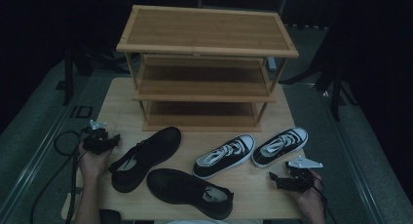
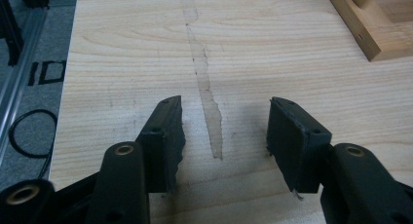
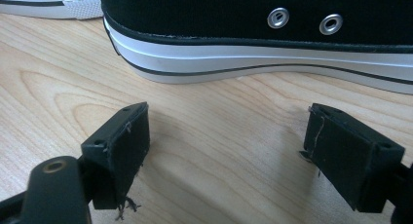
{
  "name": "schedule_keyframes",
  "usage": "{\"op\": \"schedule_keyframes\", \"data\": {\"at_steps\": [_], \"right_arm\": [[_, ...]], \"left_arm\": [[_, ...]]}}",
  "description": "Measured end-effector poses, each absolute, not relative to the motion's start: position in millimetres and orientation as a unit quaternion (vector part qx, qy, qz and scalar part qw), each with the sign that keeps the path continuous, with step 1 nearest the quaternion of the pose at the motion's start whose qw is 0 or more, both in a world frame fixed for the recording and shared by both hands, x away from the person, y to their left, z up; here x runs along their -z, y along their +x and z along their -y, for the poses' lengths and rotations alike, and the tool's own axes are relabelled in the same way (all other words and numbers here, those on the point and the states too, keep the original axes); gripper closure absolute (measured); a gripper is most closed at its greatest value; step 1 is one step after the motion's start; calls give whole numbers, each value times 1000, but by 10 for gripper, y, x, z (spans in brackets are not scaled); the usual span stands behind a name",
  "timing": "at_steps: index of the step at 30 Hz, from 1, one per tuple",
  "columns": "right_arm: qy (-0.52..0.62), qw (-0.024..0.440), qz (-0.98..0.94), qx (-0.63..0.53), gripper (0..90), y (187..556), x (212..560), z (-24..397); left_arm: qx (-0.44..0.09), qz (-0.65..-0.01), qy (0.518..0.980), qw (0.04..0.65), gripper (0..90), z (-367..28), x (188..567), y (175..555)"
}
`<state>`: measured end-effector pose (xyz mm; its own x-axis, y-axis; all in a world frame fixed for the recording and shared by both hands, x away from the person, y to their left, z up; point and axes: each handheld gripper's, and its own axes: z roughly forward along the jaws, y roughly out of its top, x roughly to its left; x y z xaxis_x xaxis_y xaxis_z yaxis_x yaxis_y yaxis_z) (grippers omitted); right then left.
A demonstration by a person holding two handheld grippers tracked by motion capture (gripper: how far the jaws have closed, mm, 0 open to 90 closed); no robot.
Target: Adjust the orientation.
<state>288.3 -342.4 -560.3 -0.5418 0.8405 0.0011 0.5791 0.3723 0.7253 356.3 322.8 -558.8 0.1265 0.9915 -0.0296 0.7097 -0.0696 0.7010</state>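
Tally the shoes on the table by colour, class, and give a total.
All-black shoes: 2, one at left, one at the front.
Black shoes with white soles and laces: 2, one in the middle, one at right.
Total: 4

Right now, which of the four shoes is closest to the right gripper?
The rightmost black-and-white sneaker, just ahead of the right gripper. Its twin lies further left, and both all-black shoes further still.

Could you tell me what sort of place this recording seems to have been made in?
Probably a lab or studio recording bench, not a home: a wooden table on a grey floor in a dark room, holding a bamboo shoe rack, with a cable trailing from the left gripper.
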Motion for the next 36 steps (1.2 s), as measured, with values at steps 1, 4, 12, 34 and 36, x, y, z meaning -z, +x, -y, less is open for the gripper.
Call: {"op": "schedule_keyframes", "data": {"at_steps": [1, 4, 12, 34, 36], "right_arm": [[440, 188, -807, -347, 170, 2883, 5603, 3424], [440, 189, -807, -347, 170, 2883, 5603, 3424], [440, 189, -806, -347, 170, 2881, 5603, 3424], [440, 189, -806, -347, 170, 2880, 5604, 3425], [441, 189, -806, -347, 170, 2880, 5603, 3425]], "left_arm": [[-231, -615, 693, 296, 500, -3230, 5572, 3564], [-228, -604, 704, 295, 525, -3206, 5498, 3564], [-224, -580, 726, 293, 545, -3168, 5363, 3510], [-168, -490, 785, 339, 576, -3016, 4657, 3167], [-161, -483, 791, 339, 577, -2981, 4612, 3144]]}}
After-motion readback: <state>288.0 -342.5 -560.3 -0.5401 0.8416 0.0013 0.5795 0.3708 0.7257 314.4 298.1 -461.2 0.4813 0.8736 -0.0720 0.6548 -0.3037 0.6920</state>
